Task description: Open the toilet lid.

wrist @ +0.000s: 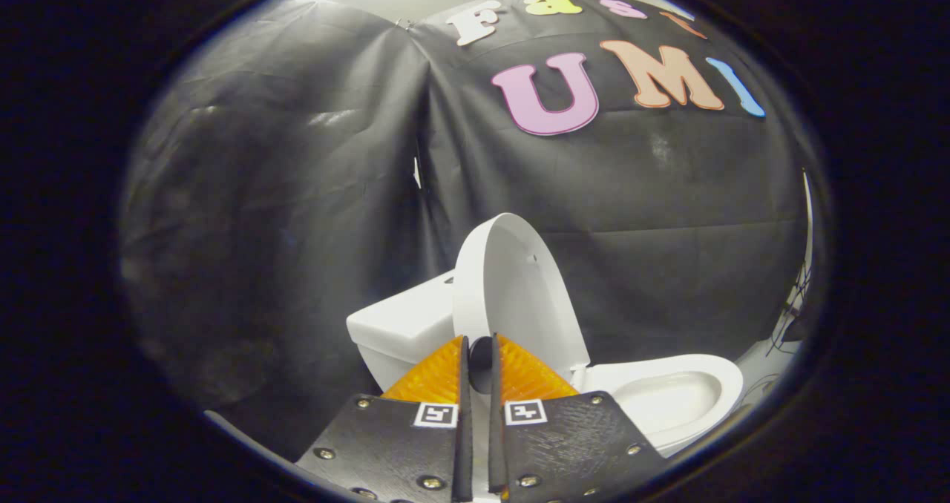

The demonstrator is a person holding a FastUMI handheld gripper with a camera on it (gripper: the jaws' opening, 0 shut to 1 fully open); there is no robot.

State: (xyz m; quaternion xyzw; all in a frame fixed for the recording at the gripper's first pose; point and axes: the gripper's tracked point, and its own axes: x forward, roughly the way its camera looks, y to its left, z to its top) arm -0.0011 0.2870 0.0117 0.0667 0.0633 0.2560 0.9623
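— Toilet lid (512, 288): where?

— Raised, standing near upright on its hinge, white, inner face turned toward the bowl (672, 399). Leans back toward the tank (404, 325), which sits just behind and to its left.

— And the gripper (479, 343)?

— Just ahead of the lid's lower edge. Fingers (434, 377) nearly together, only a thin slit between them. A small dark round piece wedged at the tips, in that slit; cannot tell what it is.

— Clamped on the lid, then?

— Cannot tell. Tips overlap the lid's bottom edge in the view, but no sign of both fingers pressing on it. Close to it, perhaps touching, perhaps not.

— Bowl?

— Uncovered, white, oval, lying to the right of the fingers and beyond them, rim and hollow both plain to see.

— Anything around?

— Black cloth wall (297, 191) behind the toilet, creased, with a seam running down above the tank. Some thin cables (790, 317) hanging at the far right, past the bowl.
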